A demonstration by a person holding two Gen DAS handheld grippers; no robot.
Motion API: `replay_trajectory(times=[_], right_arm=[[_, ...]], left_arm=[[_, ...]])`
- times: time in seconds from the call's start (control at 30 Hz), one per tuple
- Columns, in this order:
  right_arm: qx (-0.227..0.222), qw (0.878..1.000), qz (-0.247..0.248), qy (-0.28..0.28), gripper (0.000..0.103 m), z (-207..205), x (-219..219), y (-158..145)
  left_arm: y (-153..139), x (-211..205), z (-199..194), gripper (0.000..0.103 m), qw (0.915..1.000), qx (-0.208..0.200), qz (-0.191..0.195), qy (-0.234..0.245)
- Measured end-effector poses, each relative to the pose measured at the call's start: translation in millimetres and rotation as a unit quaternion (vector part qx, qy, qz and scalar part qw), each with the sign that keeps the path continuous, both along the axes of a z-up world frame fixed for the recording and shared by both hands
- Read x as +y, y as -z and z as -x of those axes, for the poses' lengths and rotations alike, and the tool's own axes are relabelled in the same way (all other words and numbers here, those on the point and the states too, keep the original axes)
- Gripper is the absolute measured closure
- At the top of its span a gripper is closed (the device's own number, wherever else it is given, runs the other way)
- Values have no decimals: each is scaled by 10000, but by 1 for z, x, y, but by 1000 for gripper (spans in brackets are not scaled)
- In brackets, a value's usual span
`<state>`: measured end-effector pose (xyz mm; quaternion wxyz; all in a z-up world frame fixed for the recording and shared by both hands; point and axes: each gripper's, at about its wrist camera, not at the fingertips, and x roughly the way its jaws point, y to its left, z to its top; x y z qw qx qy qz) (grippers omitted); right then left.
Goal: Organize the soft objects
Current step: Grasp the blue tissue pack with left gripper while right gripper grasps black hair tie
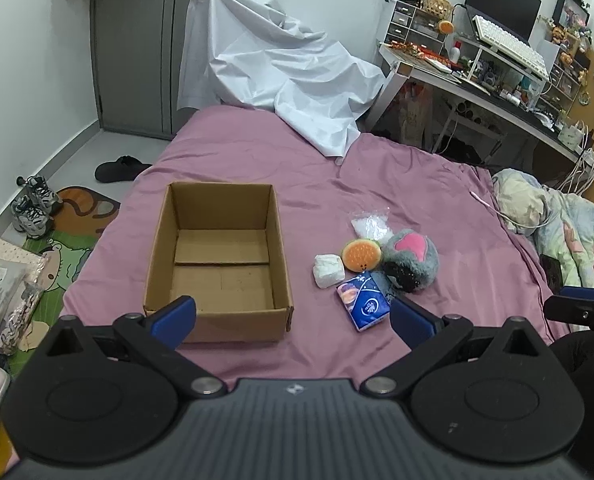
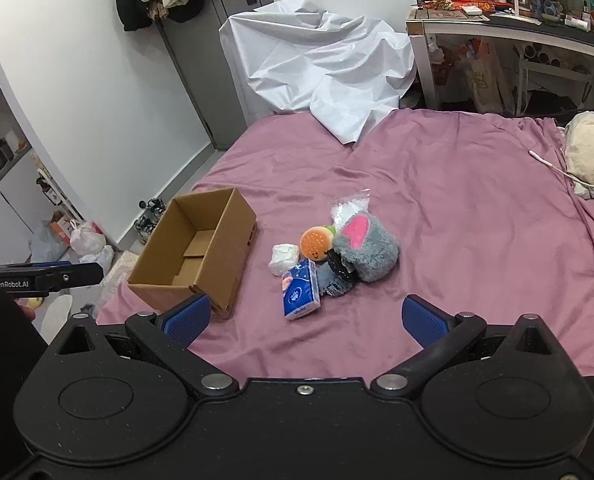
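Left wrist: box [image 1: 217,256] floor bare; right wrist hides it. Both grippers [image 1: 293,318] [image 2: 305,318] spread, holding nothing.

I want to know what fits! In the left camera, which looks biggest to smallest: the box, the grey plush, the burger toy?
1. Box, by far the biggest.
2. Grey plush.
3. Burger toy, smallest.
The toys lie side by side, so that ranking looks fair.

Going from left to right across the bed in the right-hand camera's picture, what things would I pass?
Cardboard box → white wad → blue tissue pack → grey plush toy → rumpled bedding at the far right edge.
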<state>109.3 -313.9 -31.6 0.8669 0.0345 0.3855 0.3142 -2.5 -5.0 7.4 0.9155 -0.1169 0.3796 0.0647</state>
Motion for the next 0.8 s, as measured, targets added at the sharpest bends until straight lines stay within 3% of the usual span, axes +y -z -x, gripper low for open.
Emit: replay_trajectory(times=[0.6, 0.8], right_arm=[[-25, 9998, 15, 176, 2, -22, 12, 21], [97, 9995, 43, 285, 8, -32, 12, 32]], left_arm=[[28, 12, -38, 1, 9996, 78, 70, 259], [34, 7, -54, 1, 9989, 52, -175, 441]])
